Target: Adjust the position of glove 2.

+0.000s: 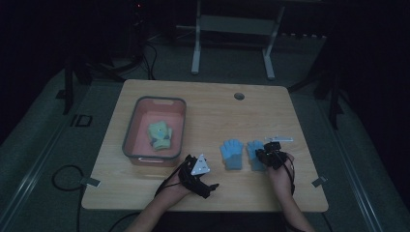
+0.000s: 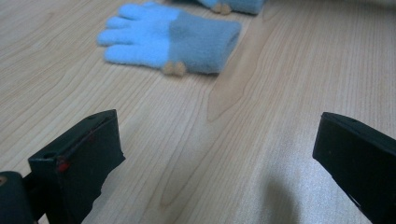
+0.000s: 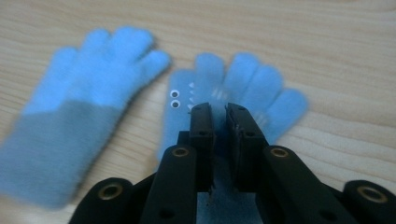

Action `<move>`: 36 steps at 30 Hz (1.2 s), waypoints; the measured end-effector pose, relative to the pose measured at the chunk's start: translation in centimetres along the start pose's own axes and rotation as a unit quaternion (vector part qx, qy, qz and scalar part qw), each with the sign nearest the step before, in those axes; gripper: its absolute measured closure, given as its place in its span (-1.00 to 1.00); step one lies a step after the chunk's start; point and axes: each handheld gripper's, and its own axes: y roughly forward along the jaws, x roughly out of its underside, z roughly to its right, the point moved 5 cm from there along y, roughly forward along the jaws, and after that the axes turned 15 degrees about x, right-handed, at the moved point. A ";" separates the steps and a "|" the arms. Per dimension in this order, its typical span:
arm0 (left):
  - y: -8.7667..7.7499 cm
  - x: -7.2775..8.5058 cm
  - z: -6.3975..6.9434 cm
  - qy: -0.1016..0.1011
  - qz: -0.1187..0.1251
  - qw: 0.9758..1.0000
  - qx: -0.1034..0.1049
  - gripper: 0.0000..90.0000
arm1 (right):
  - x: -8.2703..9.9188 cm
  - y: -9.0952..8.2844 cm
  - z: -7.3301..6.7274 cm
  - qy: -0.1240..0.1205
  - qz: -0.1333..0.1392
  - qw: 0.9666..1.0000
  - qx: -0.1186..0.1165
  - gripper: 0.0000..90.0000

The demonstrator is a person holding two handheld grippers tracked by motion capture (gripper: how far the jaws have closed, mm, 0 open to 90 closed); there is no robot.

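Note:
Two blue gloves with grey cuffs lie flat side by side on the wooden table (image 1: 217,111), fingers pointing away from me. The left glove (image 1: 232,154) (image 2: 173,37) (image 3: 79,102) lies apart from both grippers. My right gripper (image 1: 267,154) (image 3: 219,116) hovers over the right glove (image 1: 254,153) (image 3: 252,88), which has small googly eyes; its jaws stand a narrow gap apart with nothing between them. My left gripper (image 1: 205,173) (image 2: 215,154) rests low on the table to the left of the gloves, jaws wide open over bare wood.
A grey-rimmed pink bin (image 1: 128,135) stands at the table's left and holds a green glove bundle (image 1: 160,135). A round cable hole (image 1: 239,95) sits near the far edge. A white desk frame (image 1: 232,29) stands on the floor beyond.

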 end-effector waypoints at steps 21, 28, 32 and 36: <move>0.0 0.0 0.0 0.003 0.003 1.000 0.003 -0.97 | -0.8 -1.8 3.2 -0.065 0.027 0.995 -0.064 0.30; 0.0 0.0 0.0 0.003 0.001 1.000 0.003 -0.97 | -0.5 -2.1 3.0 -0.116 0.047 0.985 -0.120 0.30; 0.0 0.0 0.0 0.004 0.006 1.000 0.003 -0.97 | -0.2 -2.0 2.7 -0.149 0.057 0.978 -0.136 0.32; 0.1 0.1 0.0 0.006 0.003 1.000 0.004 -0.97 | -0.1 -1.8 2.4 -0.164 0.060 0.974 -0.147 0.30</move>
